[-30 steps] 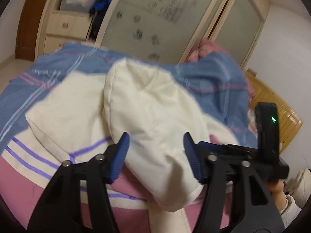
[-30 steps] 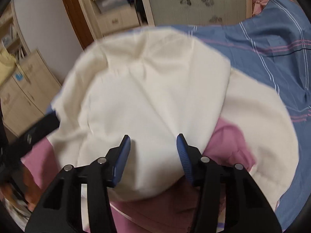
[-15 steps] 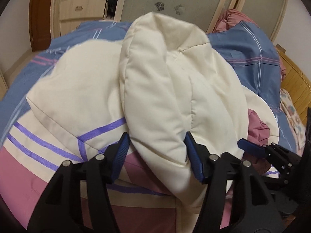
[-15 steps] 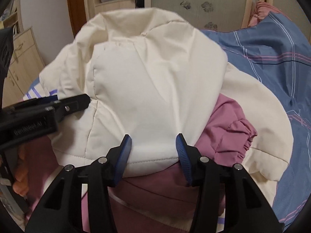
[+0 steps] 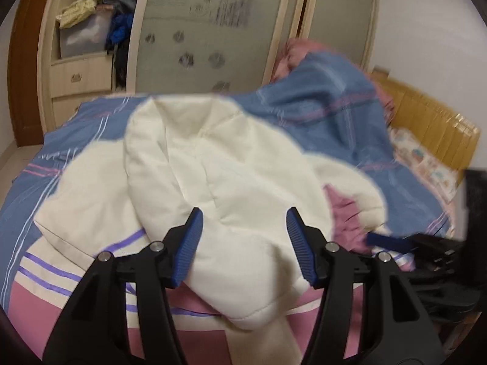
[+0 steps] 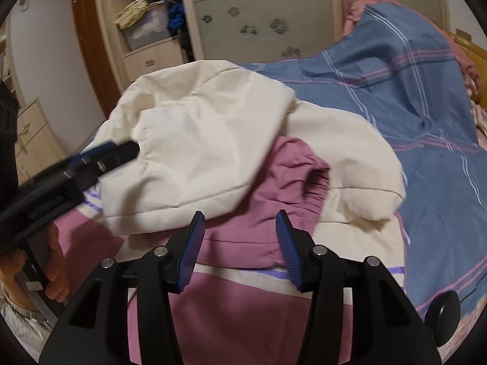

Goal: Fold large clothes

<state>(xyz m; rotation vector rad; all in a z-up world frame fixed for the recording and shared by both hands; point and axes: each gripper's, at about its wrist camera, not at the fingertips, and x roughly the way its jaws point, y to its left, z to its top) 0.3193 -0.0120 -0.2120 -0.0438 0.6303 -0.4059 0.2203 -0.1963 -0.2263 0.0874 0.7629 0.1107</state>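
Left wrist | cream padded jacket (image 5: 231, 188) | bunched, pink lining exposed

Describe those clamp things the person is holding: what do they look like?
Both the left gripper and the right gripper are matte black plastic frames with silver pivot pins, ending in two ribbed blue fingers. The person's left wrist shows a light grey sleeve.

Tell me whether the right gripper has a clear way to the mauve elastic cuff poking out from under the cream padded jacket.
Probably yes. The mauve elastic cuff lies exposed just ahead of the right gripper, whose jaws stand apart and empty; the cream padded jacket overlaps only its left edge.
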